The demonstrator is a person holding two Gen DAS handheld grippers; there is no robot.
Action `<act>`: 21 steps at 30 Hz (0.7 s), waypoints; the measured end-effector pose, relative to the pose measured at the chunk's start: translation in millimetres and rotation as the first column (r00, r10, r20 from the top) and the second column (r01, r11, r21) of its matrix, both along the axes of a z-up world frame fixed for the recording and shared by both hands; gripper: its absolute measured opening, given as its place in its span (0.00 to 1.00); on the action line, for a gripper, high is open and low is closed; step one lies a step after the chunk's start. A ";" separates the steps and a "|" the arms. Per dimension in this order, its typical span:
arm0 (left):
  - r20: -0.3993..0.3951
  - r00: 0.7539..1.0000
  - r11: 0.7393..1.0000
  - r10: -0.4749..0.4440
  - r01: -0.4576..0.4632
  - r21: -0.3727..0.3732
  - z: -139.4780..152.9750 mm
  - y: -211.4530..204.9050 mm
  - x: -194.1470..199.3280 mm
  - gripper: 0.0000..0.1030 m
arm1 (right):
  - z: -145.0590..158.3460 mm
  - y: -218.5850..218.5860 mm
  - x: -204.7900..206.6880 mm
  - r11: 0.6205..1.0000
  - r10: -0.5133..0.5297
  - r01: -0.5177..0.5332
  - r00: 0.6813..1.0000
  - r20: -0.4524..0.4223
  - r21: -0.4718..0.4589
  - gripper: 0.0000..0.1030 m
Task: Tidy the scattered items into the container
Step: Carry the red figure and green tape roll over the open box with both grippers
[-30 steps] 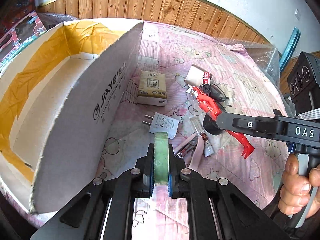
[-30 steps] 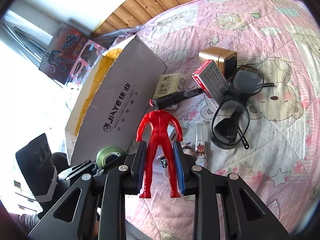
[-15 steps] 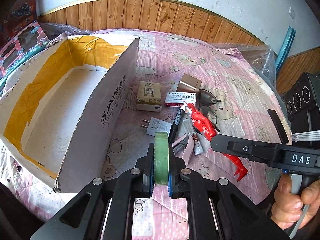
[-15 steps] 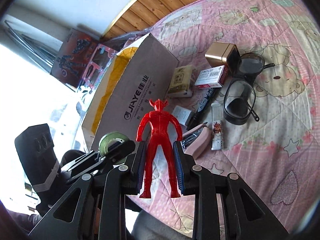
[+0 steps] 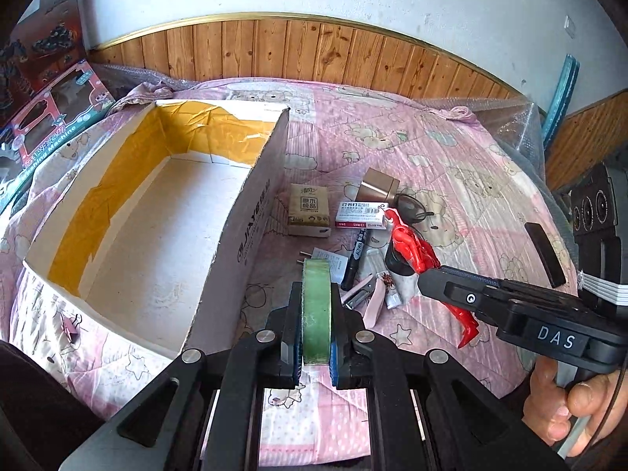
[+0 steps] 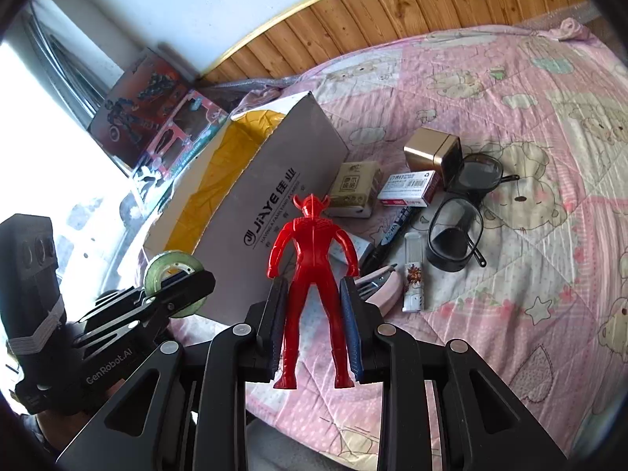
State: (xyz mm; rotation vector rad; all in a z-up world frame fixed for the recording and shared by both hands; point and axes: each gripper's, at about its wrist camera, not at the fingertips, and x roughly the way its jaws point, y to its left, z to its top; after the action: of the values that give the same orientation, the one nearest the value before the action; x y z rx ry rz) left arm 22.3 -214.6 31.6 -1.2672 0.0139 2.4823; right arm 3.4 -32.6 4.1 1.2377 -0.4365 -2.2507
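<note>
Both grippers raised since earlier | left gripper (image 5: pixel 313 337) clamps tape roll (image 5: pixel 315 306) | right gripper (image 6: pixel 313 331) clamps red figure (image 6: pixel 313 274)

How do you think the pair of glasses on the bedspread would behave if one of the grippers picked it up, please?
The glasses look thin-framed with large lenses, so probably light but fragile under a hard squeeze. One temple arm appears folded out loosely, so it may swing or snag. They lie against the gold box on the soft bedspread, so a push could nudge that too.
</note>
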 end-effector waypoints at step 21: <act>-0.010 0.997 0.991 0.075 -0.074 0.115 25.1 -58.3 -21.1 0.10 | 68.1 -54.5 -8.5 0.998 0.056 -0.053 0.993 -0.102 0.034 0.27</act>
State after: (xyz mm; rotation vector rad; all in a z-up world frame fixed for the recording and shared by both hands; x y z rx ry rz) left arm 1.2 -272.9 56.7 -1.2231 -0.1726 2.5157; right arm -5.1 -87.1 72.2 1.1288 -0.3262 -2.2702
